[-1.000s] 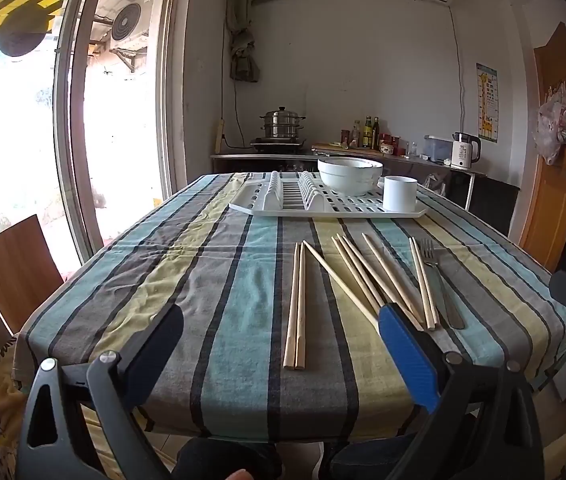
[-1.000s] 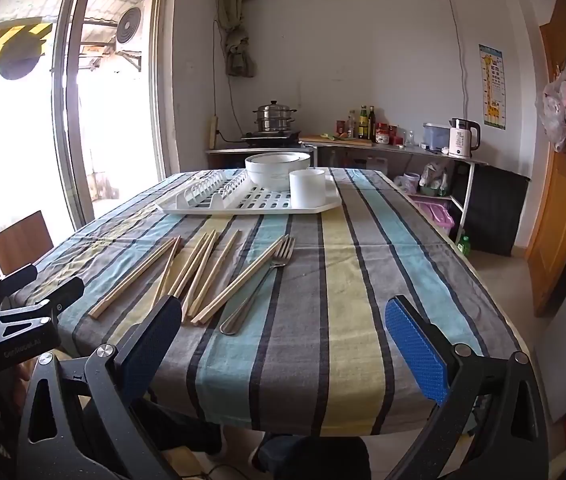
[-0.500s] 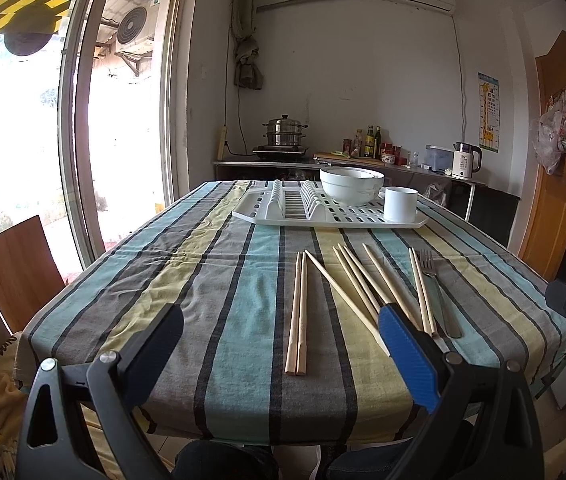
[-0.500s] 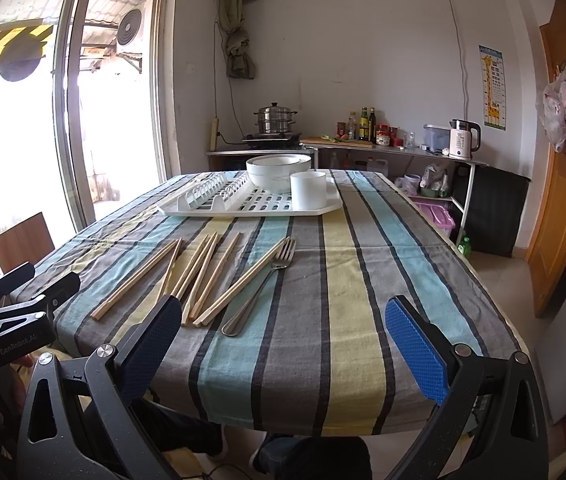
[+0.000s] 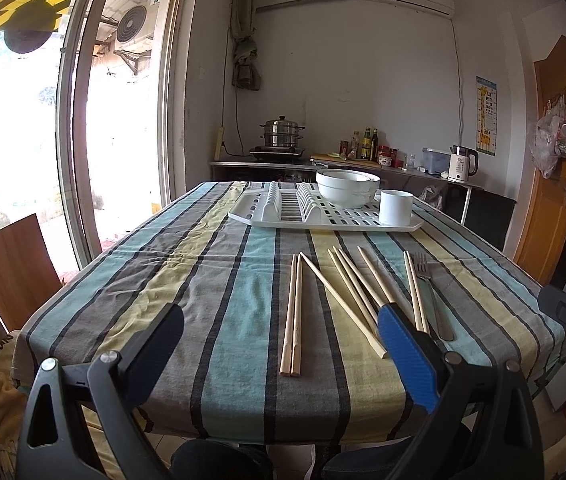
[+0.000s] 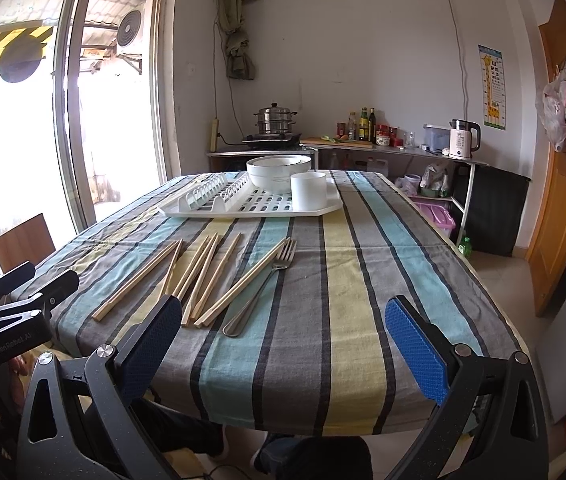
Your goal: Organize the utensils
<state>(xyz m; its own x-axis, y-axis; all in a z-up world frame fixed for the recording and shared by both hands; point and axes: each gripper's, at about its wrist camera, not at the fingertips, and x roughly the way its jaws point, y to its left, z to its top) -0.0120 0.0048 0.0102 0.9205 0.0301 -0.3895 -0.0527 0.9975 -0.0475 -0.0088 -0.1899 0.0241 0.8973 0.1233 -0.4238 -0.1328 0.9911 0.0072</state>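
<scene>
Several wooden chopsticks (image 5: 295, 312) (image 6: 207, 276) lie spread on the striped tablecloth, with a metal fork (image 5: 431, 292) (image 6: 263, 288) at their right. A white dish rack (image 5: 323, 216) (image 6: 243, 204) at the far end holds stacked white bowls (image 5: 347, 188) (image 6: 279, 172) and a white cup (image 5: 395, 208) (image 6: 309, 192). My left gripper (image 5: 283, 348) is open and empty at the near table edge, in front of the chopsticks. My right gripper (image 6: 287, 344) is open and empty at the near edge, right of the fork.
The table (image 5: 163, 280) is covered by a striped cloth. A wooden chair back (image 5: 15, 268) stands at the left by the glass door. A counter (image 6: 363, 148) with a pot, bottles and a kettle runs along the back wall. An orange door (image 6: 563, 160) is at the right.
Both grippers have tilted up slightly and drawn back a little from the table; the table sits lower in both views. Nothing on the table has moved.
</scene>
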